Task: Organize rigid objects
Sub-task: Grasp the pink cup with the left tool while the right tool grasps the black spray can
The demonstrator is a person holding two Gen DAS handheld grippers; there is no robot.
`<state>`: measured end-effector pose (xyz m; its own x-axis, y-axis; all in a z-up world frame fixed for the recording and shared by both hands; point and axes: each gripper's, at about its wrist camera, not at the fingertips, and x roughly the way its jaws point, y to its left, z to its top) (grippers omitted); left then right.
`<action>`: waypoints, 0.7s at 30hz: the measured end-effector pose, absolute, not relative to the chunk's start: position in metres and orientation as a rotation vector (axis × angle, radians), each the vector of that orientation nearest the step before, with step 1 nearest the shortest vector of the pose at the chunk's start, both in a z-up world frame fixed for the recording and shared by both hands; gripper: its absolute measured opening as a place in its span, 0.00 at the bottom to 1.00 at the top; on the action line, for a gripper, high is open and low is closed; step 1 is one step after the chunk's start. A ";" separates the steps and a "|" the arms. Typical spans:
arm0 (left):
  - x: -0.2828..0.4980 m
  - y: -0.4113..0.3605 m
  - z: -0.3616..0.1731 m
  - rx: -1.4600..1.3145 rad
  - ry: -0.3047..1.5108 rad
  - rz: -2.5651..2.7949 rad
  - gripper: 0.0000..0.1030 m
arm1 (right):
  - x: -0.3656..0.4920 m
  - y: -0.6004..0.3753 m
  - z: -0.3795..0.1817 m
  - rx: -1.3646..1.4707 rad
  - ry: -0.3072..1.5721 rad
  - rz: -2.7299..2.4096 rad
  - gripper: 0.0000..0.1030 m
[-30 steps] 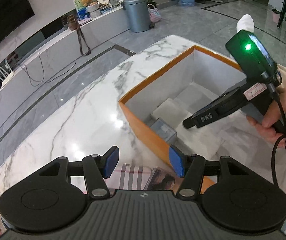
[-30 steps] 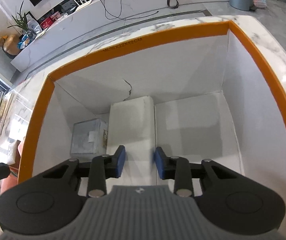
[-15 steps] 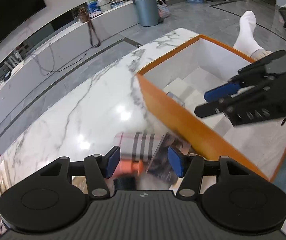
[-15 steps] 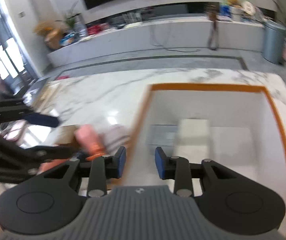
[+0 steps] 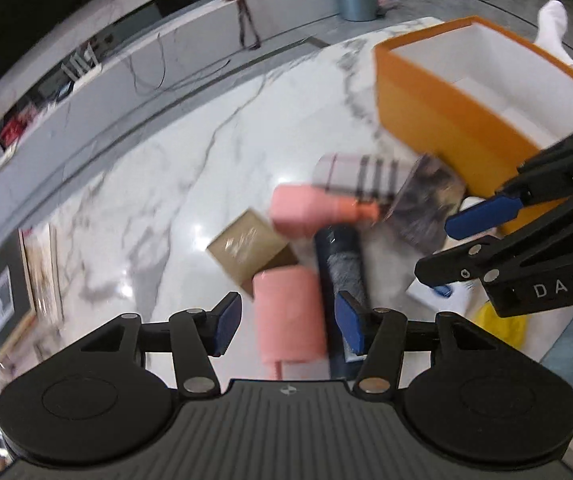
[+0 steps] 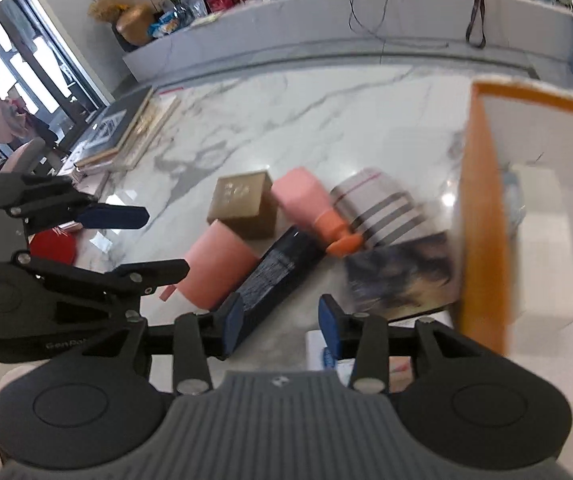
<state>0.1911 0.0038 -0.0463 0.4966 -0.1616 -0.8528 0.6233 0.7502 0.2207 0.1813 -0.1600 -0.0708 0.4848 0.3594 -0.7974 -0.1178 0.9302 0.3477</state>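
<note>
White marble with grey veining fills the tabletop [image 5: 158, 184] of a bright living room, where a person with a two-finger gripper in each hand sorts a jumble of packaged goods into an open orange cardboard box with a white lining [image 5: 438, 120]. Both tools have swung away from the box in the past second: a moment ago the right gripper [image 6: 279, 322] looked straight down into it, and now it hangs over the pile just beside the box's left wall. Its blue-padded jaws are opening with nothing between them; a long dark blue carton [image 6: 282, 270] lies on the marble just beyond the left pad. The left gripper [image 5: 288, 326] has moved across to the same pile and stands about half open, holding nothing, with a pink cylindrical bottle [image 5: 288, 316] lying on the table in the gap between its pads.

Still outside the box are a second pink bottle with an orange cap [image 6: 312, 204], a small tan cardboard cube [image 6: 244, 204], a pale box with a grey check pattern [image 6: 382, 212], a flat dark-printed pack [image 6: 402, 276] leaning against the orange wall, and a white box with blue print [image 6: 326, 354] under the right gripper. White packages [image 6: 542, 240] already sit inside the box. The swing back suggests one deposit is finished and the next pick is being lined up; most of the pile remains to be packed.
</note>
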 end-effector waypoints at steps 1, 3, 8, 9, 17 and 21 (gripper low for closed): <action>0.193 0.008 -0.052 0.548 0.945 -0.503 0.67 | 0.184 -0.155 -0.076 0.270 1.035 0.289 0.41; 0.199 0.015 -0.062 0.533 0.952 -0.497 0.67 | 0.187 -0.148 -0.085 0.286 1.040 0.269 0.42; 0.214 0.025 -0.085 0.428 1.001 -0.528 0.71 | 0.203 -0.144 -0.107 0.369 1.074 0.217 0.43; 0.216 0.025 -0.088 0.421 1.004 -0.531 0.71 | 0.206 -0.143 -0.111 0.388 1.083 0.210 0.43; 0.229 0.032 -0.108 0.363 1.024 -0.580 0.65 | 0.227 -0.133 -0.135 0.449 1.125 0.189 0.43; 0.232 0.036 -0.112 0.331 1.036 -0.573 0.60 | 0.235 -0.125 -0.139 0.437 1.135 0.179 0.47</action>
<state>0.2317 0.0358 -0.1119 0.3834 -0.2884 -0.8774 0.5906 0.8069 -0.0072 0.2354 -0.1248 -0.1389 0.4186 0.3553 -0.8358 0.0812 0.9020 0.4241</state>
